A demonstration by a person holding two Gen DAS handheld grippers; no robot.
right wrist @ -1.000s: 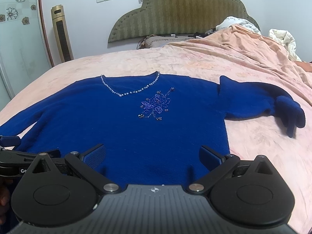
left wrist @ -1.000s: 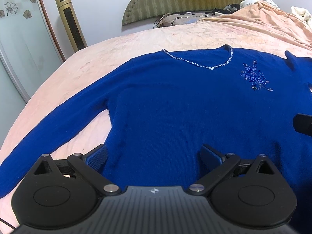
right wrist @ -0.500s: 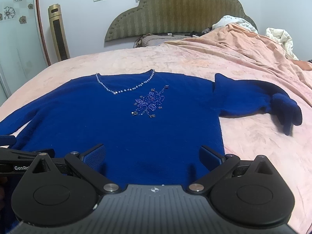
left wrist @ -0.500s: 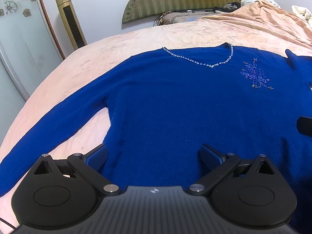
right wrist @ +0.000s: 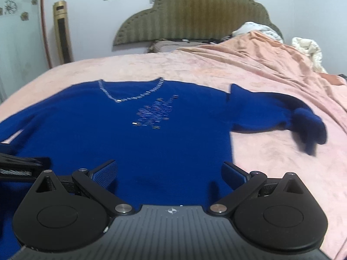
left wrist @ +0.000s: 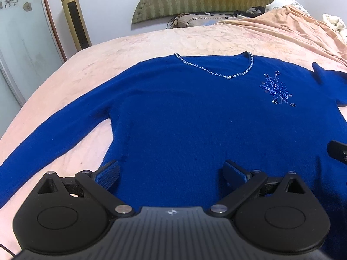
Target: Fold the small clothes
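Observation:
A royal-blue sweater (left wrist: 195, 117) lies front up on the pink bedspread, with a beaded neckline (left wrist: 219, 71) and a sequin flower (left wrist: 276, 90) on the chest. Its left sleeve (left wrist: 54, 130) stretches straight out; its right sleeve (right wrist: 282, 112) is bunched and folded back. My left gripper (left wrist: 171, 174) hovers open over the lower left part of the sweater, nothing between its fingers. Over the lower right part, my right gripper (right wrist: 170, 173) is open too, its right finger near the sweater's side edge. The other gripper's tip (right wrist: 19, 162) shows at the left edge.
The bed (left wrist: 151, 43) runs back to a padded olive headboard (right wrist: 190, 17). A rumpled peach blanket (right wrist: 271, 58) and white bedding (right wrist: 305, 45) pile up at the back right. A gold tower appliance (left wrist: 74, 19) and a glass door (left wrist: 19, 32) stand at the left.
Both grippers have drawn back slightly toward the sweater's hem. The right wrist view swings and is blurred now. Both stay open and the sweater has not moved.

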